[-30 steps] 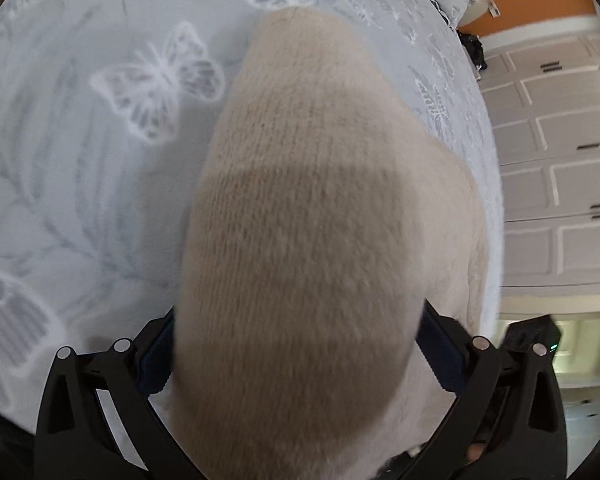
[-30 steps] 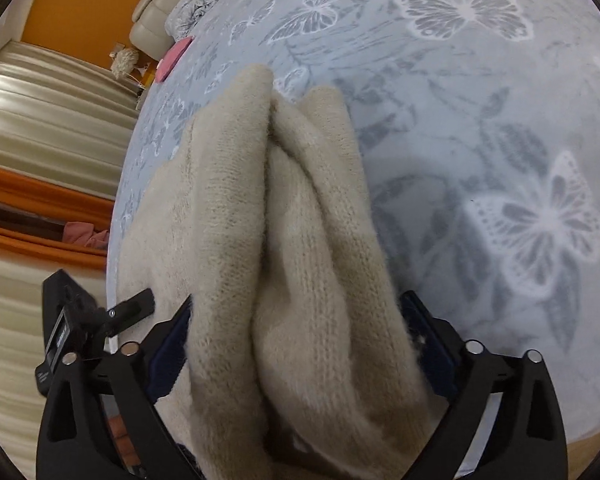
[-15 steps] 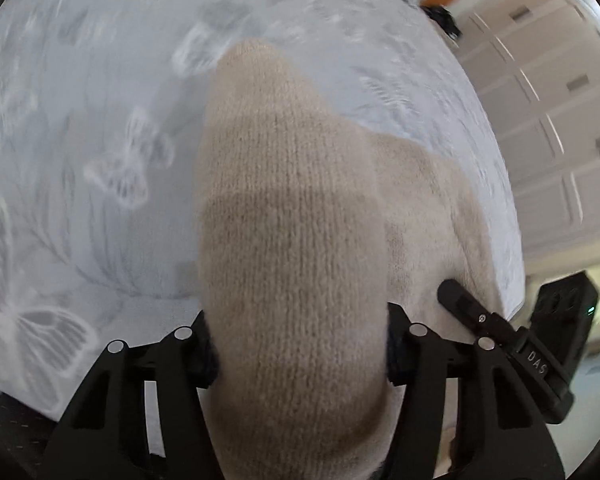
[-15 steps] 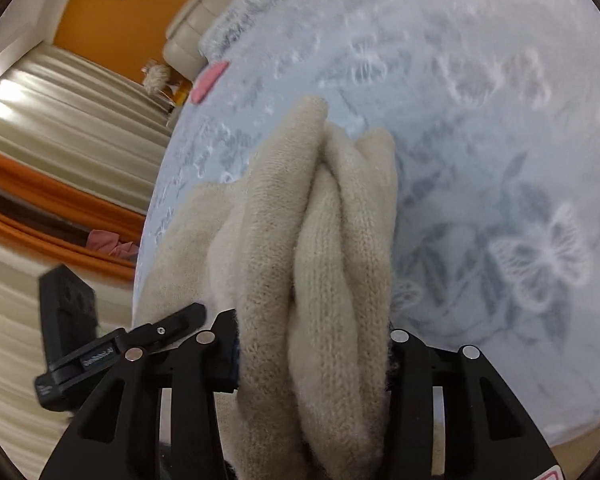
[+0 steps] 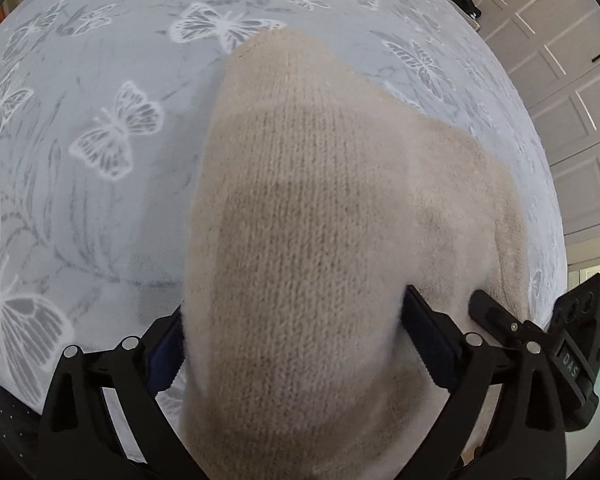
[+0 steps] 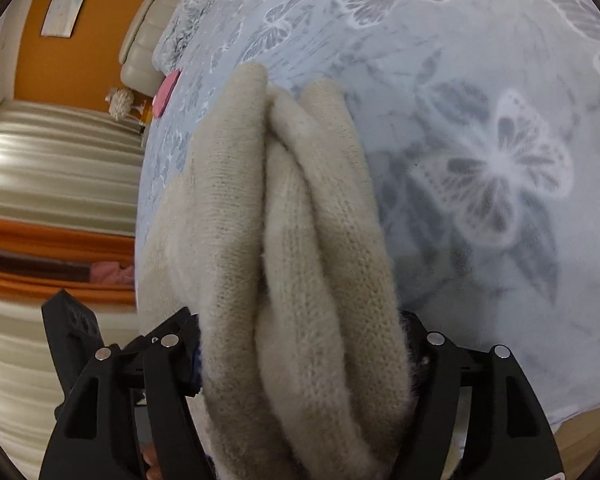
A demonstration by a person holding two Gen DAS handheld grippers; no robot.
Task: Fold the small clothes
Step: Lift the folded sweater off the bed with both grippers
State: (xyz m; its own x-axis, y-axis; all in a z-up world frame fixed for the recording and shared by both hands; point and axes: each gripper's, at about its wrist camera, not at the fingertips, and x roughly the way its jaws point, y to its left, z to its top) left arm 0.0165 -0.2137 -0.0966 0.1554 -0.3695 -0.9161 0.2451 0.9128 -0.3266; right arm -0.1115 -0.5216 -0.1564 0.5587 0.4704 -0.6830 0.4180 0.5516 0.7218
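Across the left wrist view, a beige knitted garment [image 5: 300, 216] was seen filling most of the frame, bunched up between the fingers of the left gripper [image 5: 292, 336]. Both jaws were pressed into the wool from either side, so the gripper was judged to be clamped on the fabric. The garment was draped forward from the grip onto a pale blue bedspread [image 5: 100, 128] printed with butterflies, its far edge lying on the cover. Off to the right, part of the right gripper's black body [image 5: 540, 340] was visible just beside the garment, with white cupboard doors [image 5: 572, 80] beyond the bed.

Through the right wrist view, the same knit [image 6: 296, 264] was shown gathered into several thick, rounded folds. These were squeezed between the jaws of the right gripper [image 6: 300, 344], which was likewise closed tight on the cloth. The bundle was held over the bedspread [image 6: 480, 160]; whether its far tip touched the cover could not be told. A padded headboard [image 6: 140, 52], an orange wall [image 6: 80, 48] and a pink item [image 6: 166, 88] on the bed were seen at the upper left.

As to progress, the garment was judged to be partly folded only: layers had been gathered, but the piece was bunched and gripped at both ends. Laying it flat, squaring it and releasing it were left to be done.
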